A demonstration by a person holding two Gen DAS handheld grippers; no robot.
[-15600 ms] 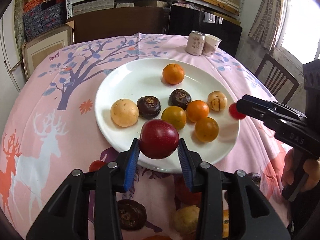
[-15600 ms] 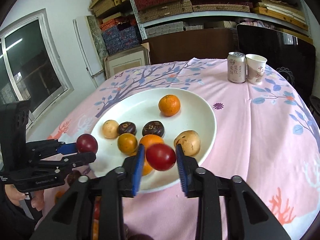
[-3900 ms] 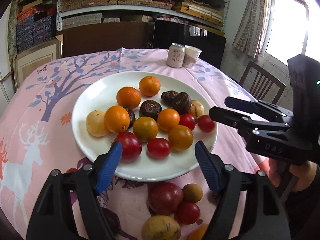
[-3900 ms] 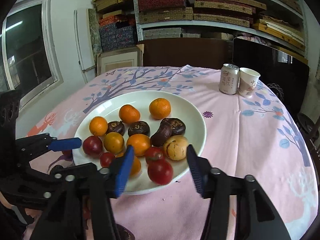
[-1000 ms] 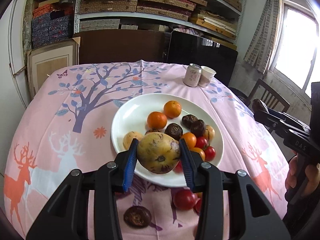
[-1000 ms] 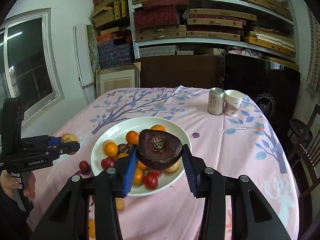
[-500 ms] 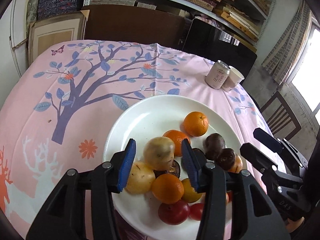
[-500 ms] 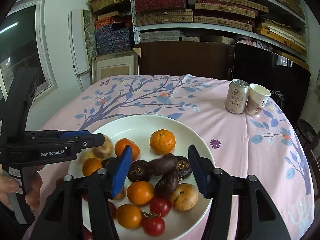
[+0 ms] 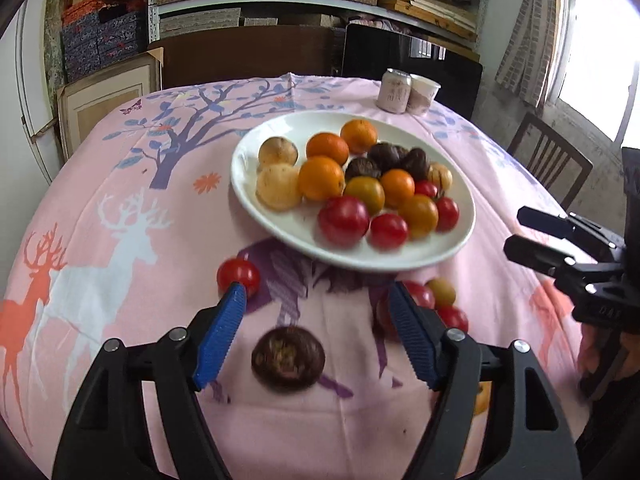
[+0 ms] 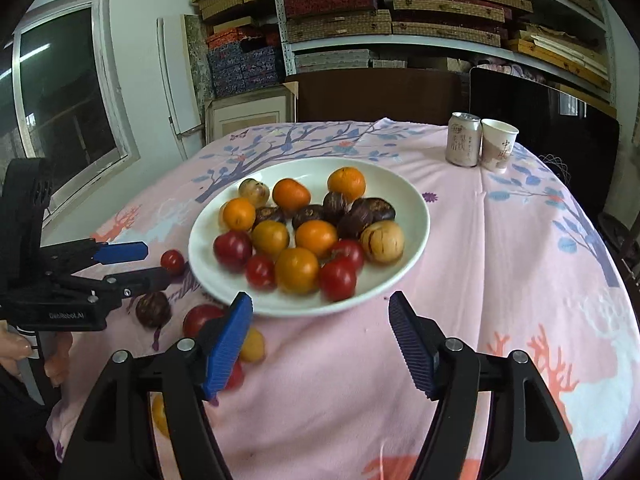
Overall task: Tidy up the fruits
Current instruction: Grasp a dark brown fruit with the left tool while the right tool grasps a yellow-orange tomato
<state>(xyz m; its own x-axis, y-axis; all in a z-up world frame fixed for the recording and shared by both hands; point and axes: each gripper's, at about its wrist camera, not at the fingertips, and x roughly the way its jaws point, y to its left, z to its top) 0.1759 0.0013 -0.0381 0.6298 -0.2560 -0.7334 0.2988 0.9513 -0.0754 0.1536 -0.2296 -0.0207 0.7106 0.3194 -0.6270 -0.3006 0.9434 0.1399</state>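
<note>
A white plate (image 9: 256, 208) (image 10: 416, 208) holds several oranges, red tomatoes, dark passion fruits and tan fruits. My left gripper (image 9: 316, 320) is open and empty, low over the pink cloth, with a dark passion fruit (image 9: 288, 358) lying between its fingers. A red tomato (image 9: 238, 275) sits by its left fingertip, and more small fruits (image 9: 440, 300) lie by its right one. My right gripper (image 10: 320, 320) is open and empty at the plate's near edge. Loose fruits (image 10: 200, 318) lie to its left, beside the left gripper (image 10: 124, 264).
A can (image 10: 463, 145) and a paper cup (image 10: 498, 145) stand at the far side of the table. A wooden chair (image 9: 548, 160) stands to the right. Shelves with boxes and a dark screen fill the background.
Both grippers have pulled back from over the plate to its near side. The tan fruit held by the left gripper now lies on the plate. The left jaws have opened wider.
</note>
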